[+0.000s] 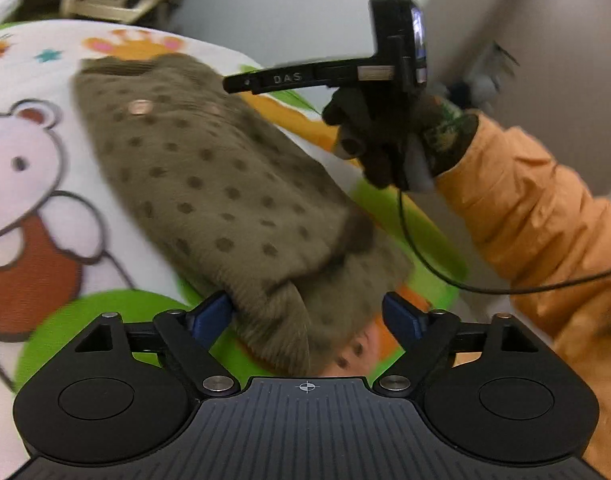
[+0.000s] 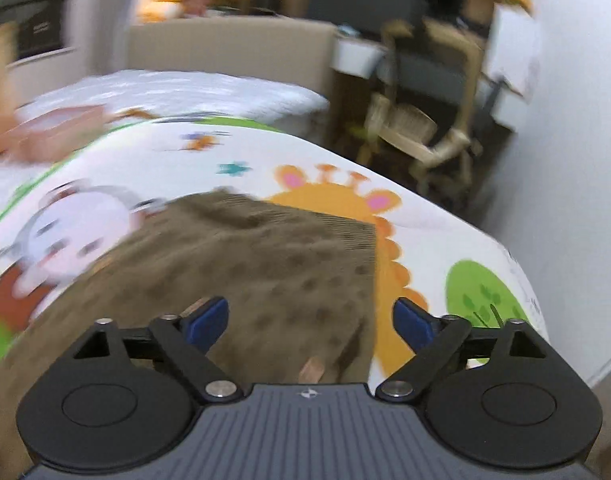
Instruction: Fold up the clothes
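Left hand-held gripper [image 1: 307,316] sits nearest the lens, blue pads [image 1: 209,316] spread wide apart, the ribbed hem of the sweater [image 1: 209,184] lying between them; the left pad is just against the knit edge, no clamping visible. Right hand-held gripper [image 2: 311,320], in its own view, likewise stands with pads well apart above the same garment, gripping nothing.

Largest to smallest:
- Bed, covered by a cartoon-print blanket [image 1: 33,184]: white ground, a bear in red-brown clothes, an orange giraffe [image 2: 337,200], green patches.
- Sweater: olive-brown knit with darker dots, lying flat on the blanket in a folded, compact block, ribbed band at the far end, a round button [image 1: 139,107] near that end. Blurred in both views.
- Orange padded sleeve [image 1: 537,216] of the person, entering from the right in the left wrist view.
- Pale wooden chair [image 2: 421,136] on the floor beyond the bed, beside a white wall.
- Gloved hand [image 1: 377,140], dark, gripping the black handle of the right tool, which is raised above the sweater's right side; one finger of that tool [image 1: 289,79] points toward the garment, clear of it.
- Thin black cable [image 1: 425,264] hanging from that handle.
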A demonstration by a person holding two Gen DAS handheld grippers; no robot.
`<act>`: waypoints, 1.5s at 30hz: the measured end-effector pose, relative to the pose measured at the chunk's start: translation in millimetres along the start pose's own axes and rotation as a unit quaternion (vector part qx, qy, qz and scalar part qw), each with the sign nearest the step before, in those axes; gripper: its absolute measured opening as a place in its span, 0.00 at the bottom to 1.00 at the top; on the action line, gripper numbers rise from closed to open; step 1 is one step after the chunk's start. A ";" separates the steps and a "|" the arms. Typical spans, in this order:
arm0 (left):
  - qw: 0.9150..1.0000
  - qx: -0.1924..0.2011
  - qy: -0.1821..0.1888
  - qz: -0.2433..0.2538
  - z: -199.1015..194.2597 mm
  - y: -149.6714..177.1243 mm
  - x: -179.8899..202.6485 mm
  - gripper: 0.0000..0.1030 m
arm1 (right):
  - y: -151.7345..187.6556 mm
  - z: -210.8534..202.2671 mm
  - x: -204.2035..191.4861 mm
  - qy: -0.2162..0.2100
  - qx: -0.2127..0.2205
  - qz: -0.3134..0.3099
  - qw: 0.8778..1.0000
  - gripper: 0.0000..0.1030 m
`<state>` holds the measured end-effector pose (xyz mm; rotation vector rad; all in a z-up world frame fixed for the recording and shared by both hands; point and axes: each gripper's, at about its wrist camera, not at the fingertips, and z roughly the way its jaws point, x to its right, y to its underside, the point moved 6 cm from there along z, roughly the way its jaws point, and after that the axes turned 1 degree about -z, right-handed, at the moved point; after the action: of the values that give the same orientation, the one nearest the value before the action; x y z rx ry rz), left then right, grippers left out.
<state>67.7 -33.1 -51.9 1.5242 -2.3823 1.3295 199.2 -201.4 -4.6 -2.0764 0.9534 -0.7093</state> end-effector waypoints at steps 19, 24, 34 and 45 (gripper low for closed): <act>0.987 0.030 -0.029 -0.153 -0.5 -10.7 -50.4 0.88 | 87.0 -108.3 -1.2 -0.073 -0.007 0.108 0.991 1.00; 0.981 0.045 -0.006 -0.188 15.7 -16.6 -39.1 0.61 | 76.7 -110.7 -66.8 -0.134 0.020 -0.010 0.991 1.00; 0.982 0.061 0.011 -0.180 13.1 -40.1 -27.1 0.68 | 72.0 -67.3 -116.2 -0.086 0.021 -0.124 0.988 0.85; 0.944 0.091 -0.206 0.241 0.7 -32.9 6.1 0.95 | 71.5 -43.8 -31.3 -0.193 -0.040 0.205 0.959 0.70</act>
<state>89.5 -43.4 -28.6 1.4306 -3.1363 1.4593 121.5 -225.9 -41.5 -1.8974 1.1423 -0.0463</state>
